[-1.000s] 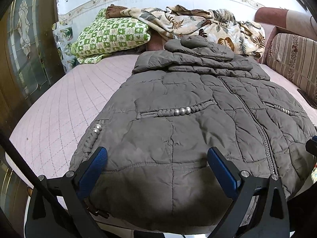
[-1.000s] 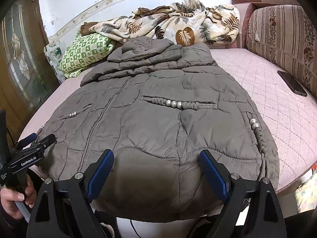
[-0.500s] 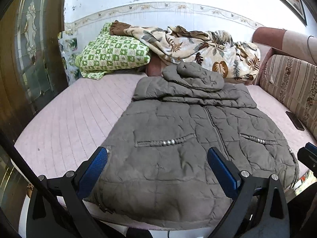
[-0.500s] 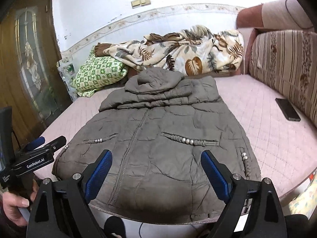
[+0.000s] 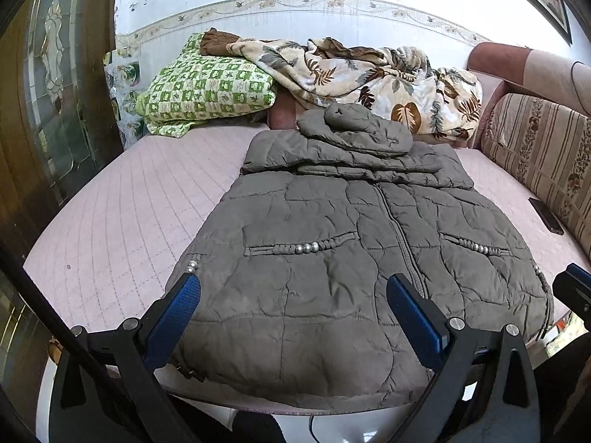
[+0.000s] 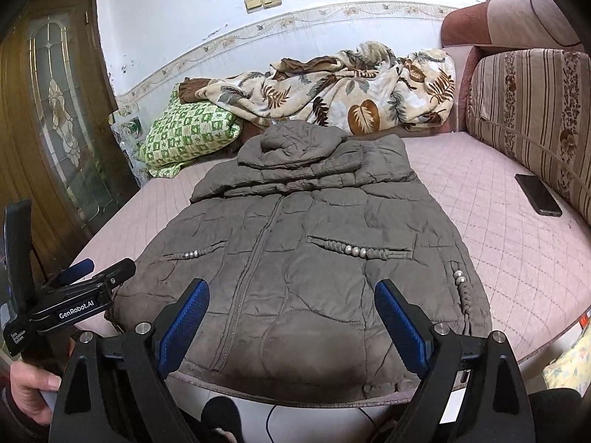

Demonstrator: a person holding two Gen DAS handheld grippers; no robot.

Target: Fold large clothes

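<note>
Left wrist view: the left tool hangs with its blue-padded jaws spread wide and holding nothing, above the hem of a grey quilted jacket. That jacket lies front up on the pink bed, zipped, hood and sleeves folded at its far end. A green checked pillow and a leaf-print blanket sit beyond.

Right wrist view: the right tool is likewise wide apart and empty over the jacket's hem. A phone lies near the striped cushion.
</note>
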